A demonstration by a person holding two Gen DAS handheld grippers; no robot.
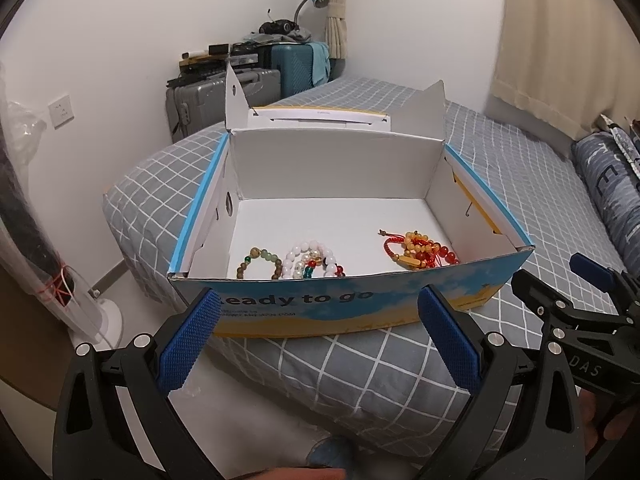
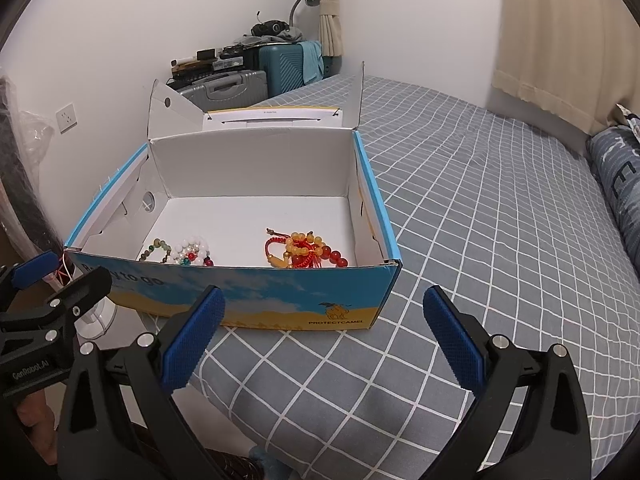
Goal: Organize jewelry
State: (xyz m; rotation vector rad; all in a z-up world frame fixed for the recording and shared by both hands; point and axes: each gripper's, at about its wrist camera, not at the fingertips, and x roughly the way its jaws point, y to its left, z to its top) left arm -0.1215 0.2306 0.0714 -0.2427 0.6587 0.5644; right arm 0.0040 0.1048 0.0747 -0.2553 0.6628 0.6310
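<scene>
An open cardboard box [image 1: 332, 304] sits on the bed [image 2: 480, 208] near its corner. Inside, by the front wall, lie a brown-green bead bracelet [image 1: 260, 264], a white bead cluster [image 1: 310, 260] touching it, and, apart to the right, a red-and-amber tangle [image 1: 416, 252], perhaps several pieces. The left gripper [image 1: 316, 344] and right gripper [image 2: 320, 340] hover before the box, jaws spread, empty.

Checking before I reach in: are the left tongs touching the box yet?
Apart. The left wrist view shows the left tongs open, short of the box.
</scene>
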